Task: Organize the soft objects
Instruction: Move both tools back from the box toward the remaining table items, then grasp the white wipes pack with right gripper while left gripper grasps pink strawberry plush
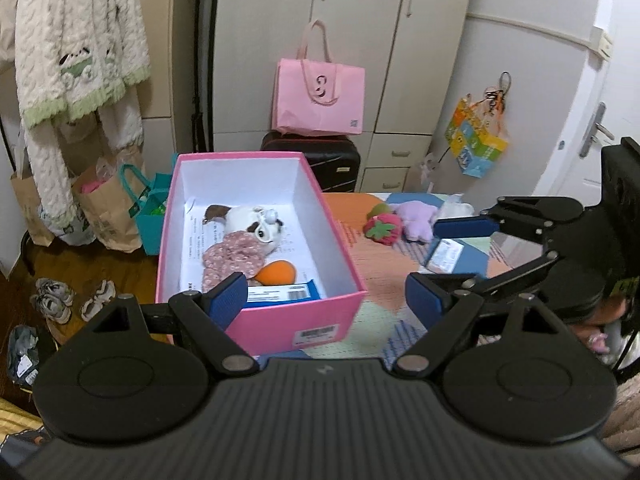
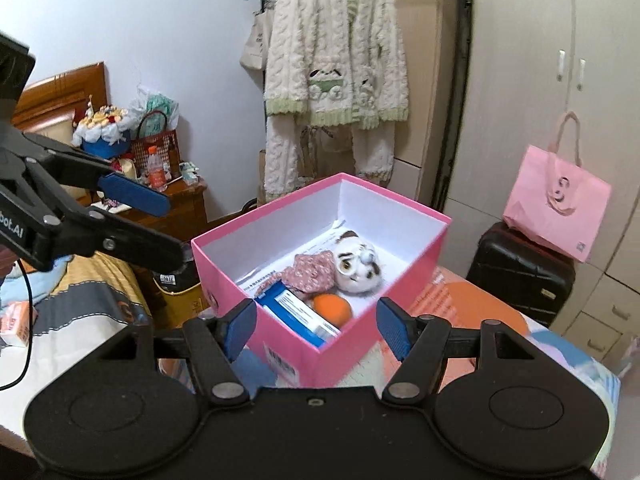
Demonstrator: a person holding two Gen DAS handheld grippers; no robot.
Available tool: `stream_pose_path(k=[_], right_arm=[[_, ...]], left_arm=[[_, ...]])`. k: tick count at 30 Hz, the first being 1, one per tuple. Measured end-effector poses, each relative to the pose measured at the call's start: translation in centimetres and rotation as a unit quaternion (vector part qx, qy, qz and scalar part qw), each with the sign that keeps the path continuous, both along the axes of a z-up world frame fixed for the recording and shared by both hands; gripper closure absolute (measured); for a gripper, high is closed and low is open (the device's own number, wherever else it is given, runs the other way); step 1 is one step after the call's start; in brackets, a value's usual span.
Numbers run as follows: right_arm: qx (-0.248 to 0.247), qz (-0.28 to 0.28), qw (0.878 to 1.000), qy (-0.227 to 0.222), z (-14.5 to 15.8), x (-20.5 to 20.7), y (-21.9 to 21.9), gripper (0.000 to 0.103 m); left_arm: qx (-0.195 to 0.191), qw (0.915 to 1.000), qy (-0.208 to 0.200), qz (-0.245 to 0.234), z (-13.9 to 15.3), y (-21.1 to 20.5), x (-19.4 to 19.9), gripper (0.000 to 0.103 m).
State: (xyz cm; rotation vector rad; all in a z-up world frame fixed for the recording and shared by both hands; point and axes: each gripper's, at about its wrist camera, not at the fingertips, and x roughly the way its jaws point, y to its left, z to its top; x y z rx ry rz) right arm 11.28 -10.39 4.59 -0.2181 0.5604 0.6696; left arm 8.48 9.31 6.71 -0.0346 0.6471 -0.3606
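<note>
A pink box (image 1: 336, 312) (image 2: 224, 276) with a white inside stands on the patchwork bed. In it lie a white-and-brown dog plush (image 1: 256, 228) (image 2: 358, 268), a floral fabric piece (image 1: 232, 256) (image 2: 312, 270), an orange ball (image 1: 276, 272) (image 2: 332, 308) and a blue-white packet (image 1: 280, 292) (image 2: 296, 312). To the box's right on the bed lie a strawberry plush (image 1: 384, 228) and a purple plush (image 1: 418, 220). My left gripper (image 1: 326, 298) (image 2: 172, 230) hangs open at the box's near end, holding nothing. My right gripper (image 2: 316, 332) (image 1: 434, 252) is open and empty at the box's near corner.
A small white packet (image 1: 444, 256) lies on the bed under the right gripper. A pink tote (image 1: 320, 96) sits on a black suitcase (image 1: 320, 156) by the wardrobe. Paper bags (image 1: 108, 208) and shoes (image 1: 52, 300) crowd the floor at left. A cluttered nightstand (image 2: 176, 196) stands beside the bed.
</note>
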Motion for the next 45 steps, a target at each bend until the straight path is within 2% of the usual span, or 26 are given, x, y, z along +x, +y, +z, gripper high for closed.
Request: stream_pose_path(k=[9, 16, 22, 27, 34, 45], right_arm=[[0.021, -0.028, 0.999, -0.003, 1.1, -3.4, -7.2, 0.032], [0.023, -0.051, 0.998, -0.021, 0.7, -4.8, -11.6, 0.03], [0.007, -0.054, 0.998, -0.025, -1.3, -4.7, -13.9, 0.03], [-0.002, -0.05, 0.999, -0.022, -3.3, -3.4, -15.3, 0.03], [-0.003, -0.04, 0.999, -0.004, -6.4, -0.2, -17.1, 0.03], [-0.016, -0.054, 0.998, 0.006, -11.8, 5.0, -18.8, 0.029]], left_arm=[[0.014, 0.9993, -0.009, -0.032, 0.8, -3.3, -3.1, 0.017], [0.032, 0.9952, 0.001, -0.093, 0.3, -7.6, -3.2, 0.016], [0.033, 0.9905, 0.023, -0.132, -0.6, -11.3, -0.3, 0.016], [0.031, 0.9891, 0.03, -0.141, -1.9, -13.9, 2.7, 0.016], [0.023, 0.9899, 0.009, -0.139, -4.4, -16.1, 5.7, 0.016], [0.017, 0.9936, 0.004, -0.112, -8.4, -18.7, 10.4, 0.016]])
